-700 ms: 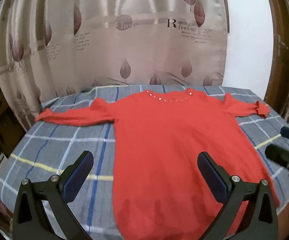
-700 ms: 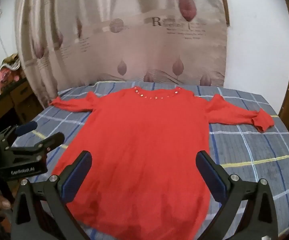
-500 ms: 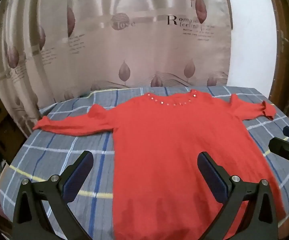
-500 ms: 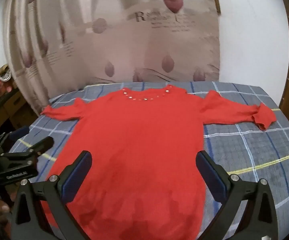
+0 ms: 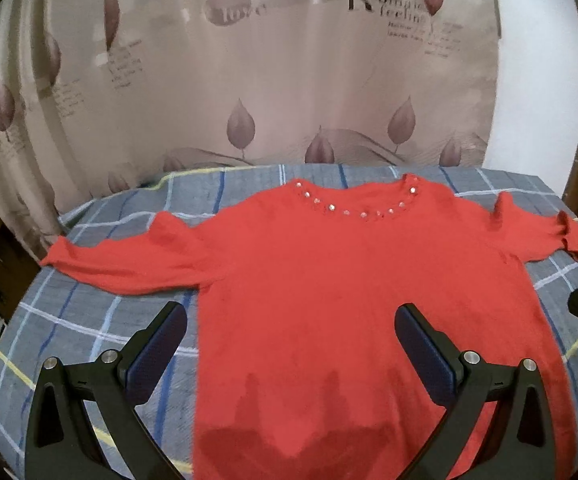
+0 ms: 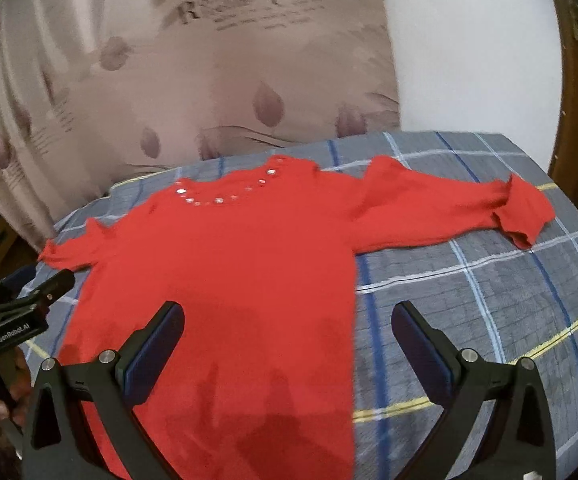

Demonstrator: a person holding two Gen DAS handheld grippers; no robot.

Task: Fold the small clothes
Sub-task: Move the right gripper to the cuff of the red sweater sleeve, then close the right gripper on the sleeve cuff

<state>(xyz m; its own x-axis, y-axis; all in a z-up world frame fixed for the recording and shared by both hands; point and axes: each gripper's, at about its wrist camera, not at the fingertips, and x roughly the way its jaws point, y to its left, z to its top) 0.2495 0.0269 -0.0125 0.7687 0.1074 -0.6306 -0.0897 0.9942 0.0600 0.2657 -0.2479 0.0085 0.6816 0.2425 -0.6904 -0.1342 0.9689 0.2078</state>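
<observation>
Before you: sweater point(image 5: 329, 280), solid red, with a row of silvery studs point(image 5: 353, 210) along the neckline. Bedcover point(image 6: 489, 280), grey plaid with white, blue and yellow lines. Curtain point(image 5: 269, 80), beige-pink satin, mauve leaf print, dark lettering. Your gripper pads point(image 6: 153, 356), blue on black frames.

Sweater point(image 5: 329, 280) lies flat on the bedspread point(image 5: 89, 320), mid-frame, neckline point(image 5: 353, 204) toward the top, sleeves out left and right. Curtain point(image 5: 249, 80) behind the bed, upper frame. Left gripper point(image 5: 289, 344) bottom centre, above the hem; right gripper point(image 6: 287, 340) over the sweater's right edge.
</observation>
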